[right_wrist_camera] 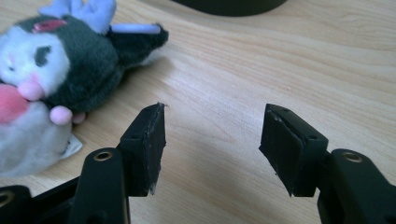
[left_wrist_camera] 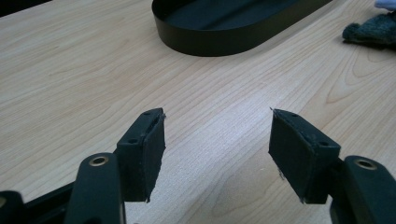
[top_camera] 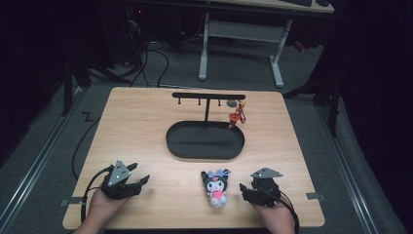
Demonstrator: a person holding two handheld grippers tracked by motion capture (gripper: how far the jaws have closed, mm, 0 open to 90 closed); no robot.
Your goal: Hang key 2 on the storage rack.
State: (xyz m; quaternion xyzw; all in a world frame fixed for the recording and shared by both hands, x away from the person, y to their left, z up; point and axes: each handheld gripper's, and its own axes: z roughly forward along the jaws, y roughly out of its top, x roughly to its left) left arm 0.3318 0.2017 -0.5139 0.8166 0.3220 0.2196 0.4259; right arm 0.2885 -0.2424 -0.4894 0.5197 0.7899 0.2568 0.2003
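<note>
Plush toy [right_wrist_camera: 42, 88] cut off at frame edge (lower body unseen); right gripper [right_wrist_camera: 212, 149] wide, empty.

Table [top_camera: 146, 131]: pale wood grain, smooth. Tray [top_camera: 204, 152]: matt black. Toy [top_camera: 217, 187]: fuzzy plush cloth.

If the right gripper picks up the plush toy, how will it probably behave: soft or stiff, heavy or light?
The plush toy looks fuzzy and stuffed, so it will likely squash between the jaws, not resist. It seems light for its bulk, and its fabric should grip well. Lying flat on the table beside the open right gripper, it is unlikely to roll; its ears may flop.
</note>
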